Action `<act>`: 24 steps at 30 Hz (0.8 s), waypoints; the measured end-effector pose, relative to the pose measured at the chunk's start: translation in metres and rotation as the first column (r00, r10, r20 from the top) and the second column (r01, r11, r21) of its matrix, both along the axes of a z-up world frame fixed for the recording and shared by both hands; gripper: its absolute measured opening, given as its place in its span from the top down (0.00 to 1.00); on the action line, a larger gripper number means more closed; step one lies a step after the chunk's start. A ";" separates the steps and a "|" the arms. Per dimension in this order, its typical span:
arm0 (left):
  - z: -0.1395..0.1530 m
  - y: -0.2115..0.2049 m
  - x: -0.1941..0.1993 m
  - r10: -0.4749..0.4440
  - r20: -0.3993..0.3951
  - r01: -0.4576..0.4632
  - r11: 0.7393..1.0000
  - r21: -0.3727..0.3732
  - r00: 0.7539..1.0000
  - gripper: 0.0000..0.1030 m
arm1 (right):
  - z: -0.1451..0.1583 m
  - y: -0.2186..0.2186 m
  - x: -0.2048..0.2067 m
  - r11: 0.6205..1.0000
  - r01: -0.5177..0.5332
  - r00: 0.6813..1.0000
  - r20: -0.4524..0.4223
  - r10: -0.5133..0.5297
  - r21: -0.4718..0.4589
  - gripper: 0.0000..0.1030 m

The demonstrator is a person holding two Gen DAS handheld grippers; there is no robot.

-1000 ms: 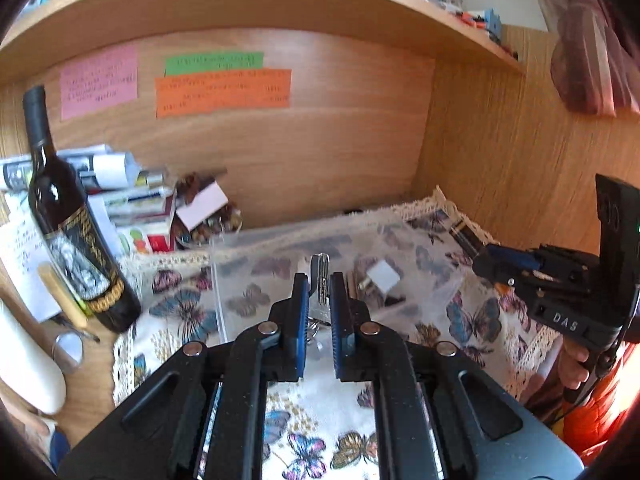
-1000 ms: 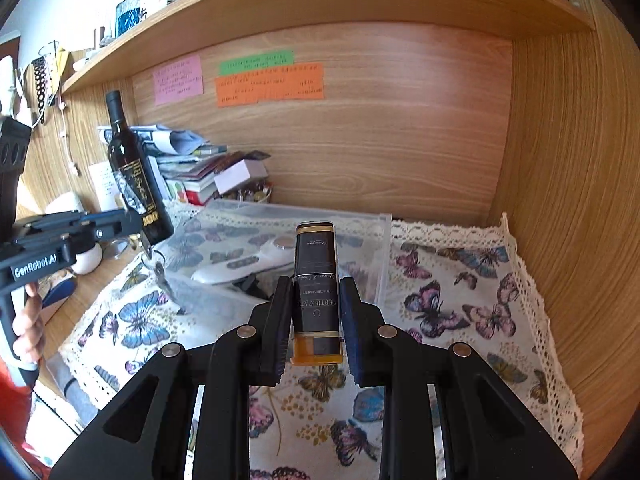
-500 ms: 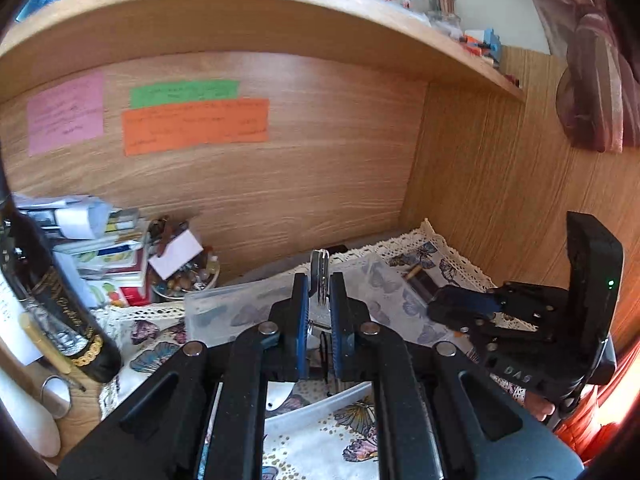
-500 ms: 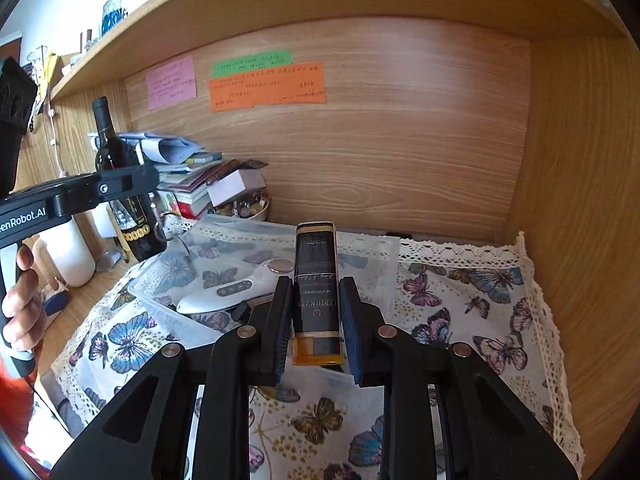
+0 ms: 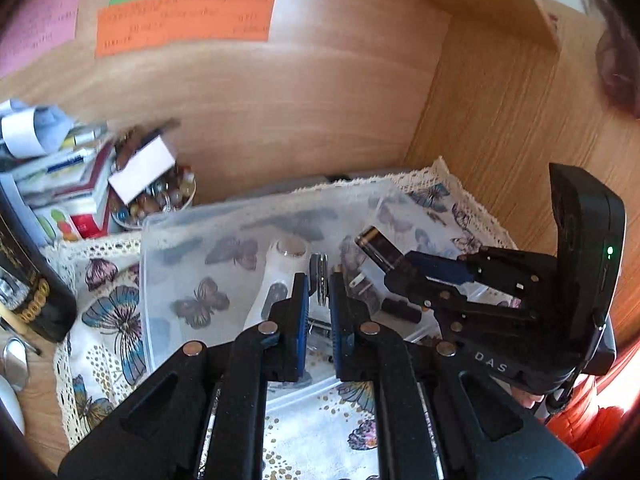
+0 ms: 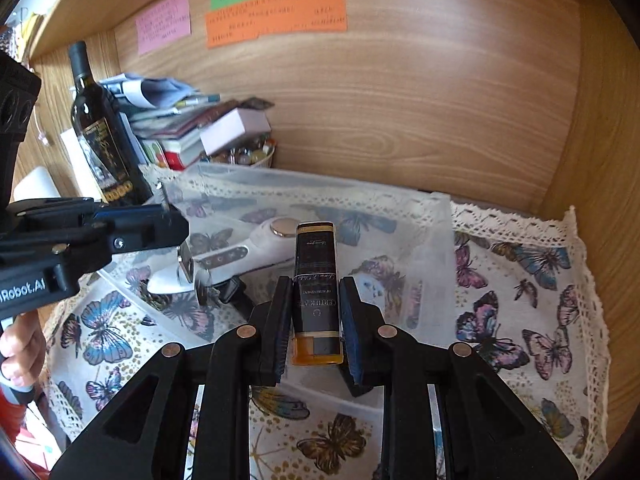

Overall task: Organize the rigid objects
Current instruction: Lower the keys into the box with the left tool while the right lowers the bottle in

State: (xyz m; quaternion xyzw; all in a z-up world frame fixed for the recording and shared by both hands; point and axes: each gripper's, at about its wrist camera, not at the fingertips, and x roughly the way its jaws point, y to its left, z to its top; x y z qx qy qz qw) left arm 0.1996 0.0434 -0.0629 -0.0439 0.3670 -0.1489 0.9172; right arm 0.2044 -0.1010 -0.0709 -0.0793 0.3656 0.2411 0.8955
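While both loads hang over the bin [image 6: 416, 240], two release faults are judged possible. The left gripper [image 5: 318, 284] is pinched on keys [image 5: 319, 276], part of which dangles below the jaws; if lowered carelessly, the keys could snag the bin's near wall or drop onto the white device [image 6: 248, 252] lying inside. The right gripper [image 6: 316, 312] is clamped on a dark bottle [image 6: 316, 276] held lengthwise; it is gripped near its amber base, so a slip or tilt is judged likely if the jaws are eased early. Because the grippers sit close together, a collision is possible. A butterfly cloth [image 6: 528, 292] with lace edging covers the desk. Wood panels enclose the alcove; a wine bottle [image 6: 100, 128] and stacked books [image 6: 188, 128] stand far left.
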 end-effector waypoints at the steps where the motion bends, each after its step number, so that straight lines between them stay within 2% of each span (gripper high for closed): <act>1: -0.003 0.000 0.001 -0.002 -0.011 0.002 1.000 -0.003 1.000 0.91 | -0.001 0.002 0.001 1.000 -0.002 1.000 -0.004 0.002 -0.007 0.79; 7: -0.024 0.000 0.004 0.012 -0.075 -0.011 1.000 0.009 0.997 0.91 | -0.005 0.007 0.002 1.000 0.003 1.000 -0.014 -0.003 -0.026 0.79; 11: -0.023 0.002 0.001 0.036 -0.077 -0.035 0.999 0.012 0.996 0.89 | -0.002 0.006 -0.002 0.999 0.008 1.000 -0.006 -0.008 -0.031 0.75; 16: -0.007 0.004 -0.014 0.064 -0.015 -0.064 0.998 0.029 0.998 0.68 | 0.013 0.003 -0.014 1.000 0.010 0.999 0.037 -0.009 -0.019 0.74; 18: 0.003 0.004 -0.024 0.079 0.027 -0.080 0.996 0.043 0.997 0.64 | 0.022 0.000 -0.022 1.000 0.013 0.998 0.063 -0.012 -0.009 0.73; 20: 0.014 0.004 -0.036 0.093 0.072 -0.097 0.994 0.054 0.993 0.57 | 0.032 -0.004 -0.031 1.000 0.016 0.995 0.094 -0.016 0.003 0.70; 22: 0.024 0.004 -0.048 0.110 0.119 -0.118 0.991 0.063 0.987 0.46 | 0.042 -0.006 -0.041 1.000 0.019 0.992 0.126 -0.022 0.019 0.63; 24: 0.035 0.002 -0.063 0.125 0.172 -0.139 0.988 0.072 0.977 0.41 | 0.054 -0.011 -0.054 0.999 0.026 0.986 0.164 -0.032 0.039 0.57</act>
